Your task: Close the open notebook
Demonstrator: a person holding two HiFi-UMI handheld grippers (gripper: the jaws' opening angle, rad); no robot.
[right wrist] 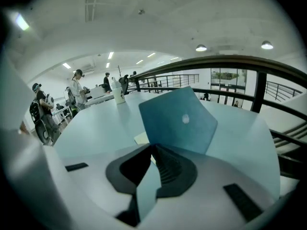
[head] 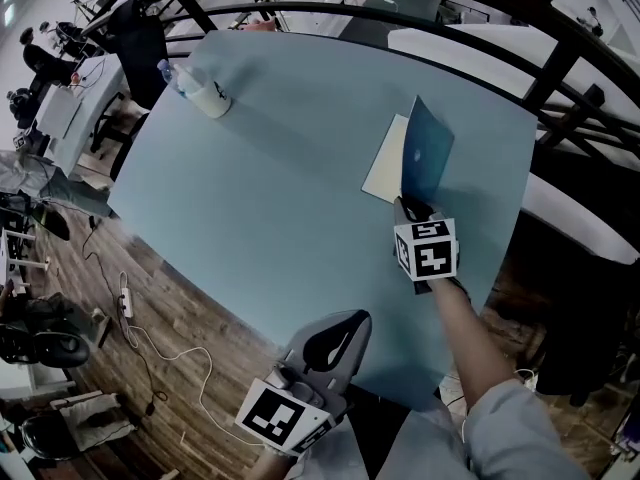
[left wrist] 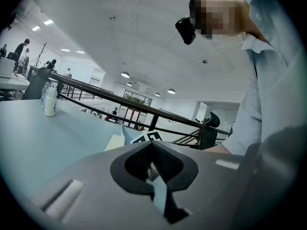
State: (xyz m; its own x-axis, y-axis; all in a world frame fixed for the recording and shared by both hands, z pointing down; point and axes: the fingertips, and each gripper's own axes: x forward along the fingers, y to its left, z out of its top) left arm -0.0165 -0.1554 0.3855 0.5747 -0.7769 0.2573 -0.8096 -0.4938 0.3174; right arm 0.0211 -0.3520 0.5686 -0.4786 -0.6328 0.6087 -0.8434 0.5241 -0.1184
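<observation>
The notebook lies on the far right part of the blue table point(head: 270, 188). Its cream page point(head: 384, 173) is flat and its blue cover point(head: 426, 154) stands raised, nearly upright. My right gripper point(head: 411, 208) is shut on the cover's near lower edge. In the right gripper view the cover point(right wrist: 180, 123) rises straight from the closed jaw tips point(right wrist: 154, 148). My left gripper point(head: 343, 326) hangs shut and holding nothing at the table's near edge, well short of the notebook. In its own view point(left wrist: 152, 146) the page point(left wrist: 113, 142) shows far ahead.
A white bottle point(head: 207, 95) stands at the table's far left corner, also seen in the left gripper view as the bottle point(left wrist: 50, 104). A dark railing point(head: 560, 63) curves behind the table. Wood floor with cables point(head: 150, 348) lies to the left. People stand at desks point(right wrist: 76, 92) in the distance.
</observation>
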